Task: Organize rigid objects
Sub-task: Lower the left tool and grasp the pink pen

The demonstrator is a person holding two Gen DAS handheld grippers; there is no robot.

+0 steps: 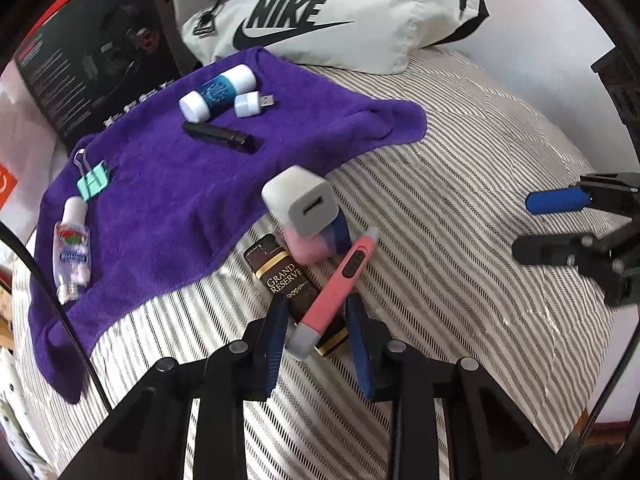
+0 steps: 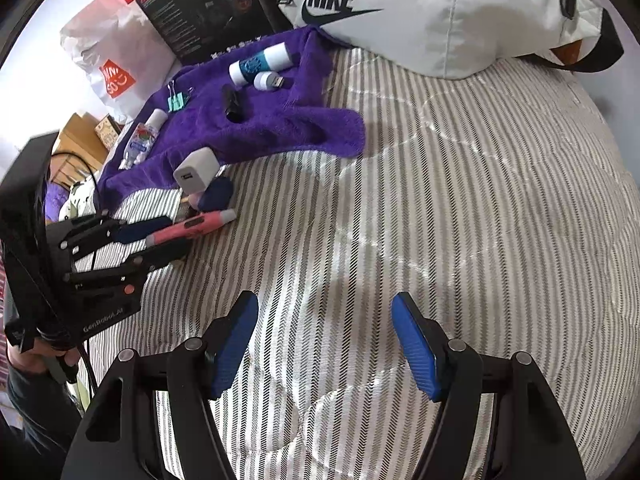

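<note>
- One striped bed (image 2: 440, 200) carries one purple towel (image 1: 168, 184), the landmark.
- On the towel: six small items.
- Just off the towel's near edge: one white charger (image 1: 298, 200), one dark box (image 1: 288, 280), one pink pen (image 1: 340, 280).
- Left tool (image 1: 316, 320), part open, straddles the pen's grey end.
- Right tool (image 2: 324, 344) gapes wide, empty, well apart from the towel.

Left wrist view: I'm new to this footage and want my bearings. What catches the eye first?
The purple towel spread over the striped bedcover, with small items lined up on it. Nearer, the left gripper straddles a pink pen lying across a Grand Reserve box. Behind sits a pale Nike bag.
</note>
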